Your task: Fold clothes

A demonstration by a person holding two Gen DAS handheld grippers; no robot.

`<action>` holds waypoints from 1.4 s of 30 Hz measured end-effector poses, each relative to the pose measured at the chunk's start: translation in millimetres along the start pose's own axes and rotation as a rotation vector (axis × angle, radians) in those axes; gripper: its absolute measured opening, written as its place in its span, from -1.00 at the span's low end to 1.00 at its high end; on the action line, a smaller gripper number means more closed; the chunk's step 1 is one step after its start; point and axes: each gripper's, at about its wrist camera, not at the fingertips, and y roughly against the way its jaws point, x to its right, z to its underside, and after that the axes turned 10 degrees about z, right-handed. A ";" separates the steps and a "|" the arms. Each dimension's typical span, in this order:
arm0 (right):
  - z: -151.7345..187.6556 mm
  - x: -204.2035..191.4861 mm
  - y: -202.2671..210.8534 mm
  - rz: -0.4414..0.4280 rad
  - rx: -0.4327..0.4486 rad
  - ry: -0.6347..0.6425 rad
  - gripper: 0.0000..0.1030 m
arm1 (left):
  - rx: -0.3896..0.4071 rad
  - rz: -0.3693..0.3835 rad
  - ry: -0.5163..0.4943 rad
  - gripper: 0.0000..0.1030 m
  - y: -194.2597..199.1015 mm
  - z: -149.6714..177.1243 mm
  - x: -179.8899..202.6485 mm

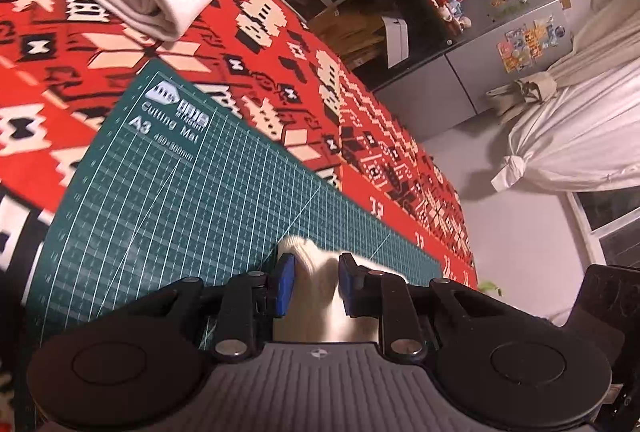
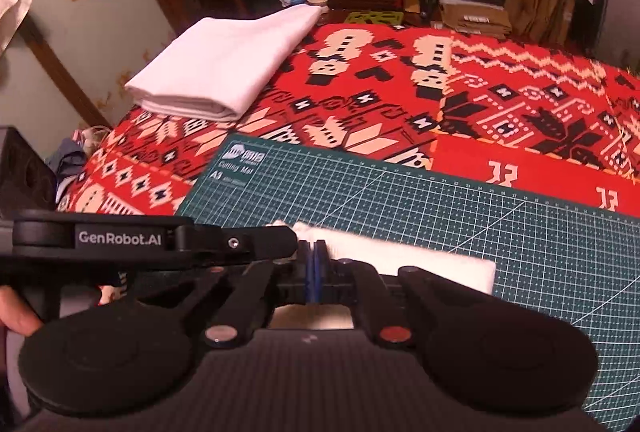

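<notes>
left tongs (image 1: 316, 272) part-open around white cloth (image 2: 420, 256) | right tongs (image 2: 315, 256) closed, grip unclear | cutting mat (image 2: 520, 232)

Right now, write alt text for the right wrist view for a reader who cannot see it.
The right tongs are shut at the edge of a small folded white cloth on a green cutting mat, with the left tongs reaching in beside them. A larger folded white cloth lies beyond on the red patterned cover.
</notes>
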 end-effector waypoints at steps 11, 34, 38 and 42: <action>-3.9 23.2 -1.3 0.005 0.010 -0.045 -0.95 | 0.066 0.004 -0.045 -0.88 4.2 2.2 -0.1; 49.2 52.3 62.3 -0.004 0.052 -0.096 -0.84 | 0.012 -0.002 -0.190 -0.76 40.8 22.9 40.3; 71.7 22.9 66.7 -0.002 0.026 -0.033 -0.84 | -0.118 0.012 -0.257 -0.89 28.5 48.3 55.2; 95.1 3.2 75.9 -0.006 -0.011 -0.007 -0.84 | -0.218 -0.070 -0.269 -0.90 26.1 73.7 56.4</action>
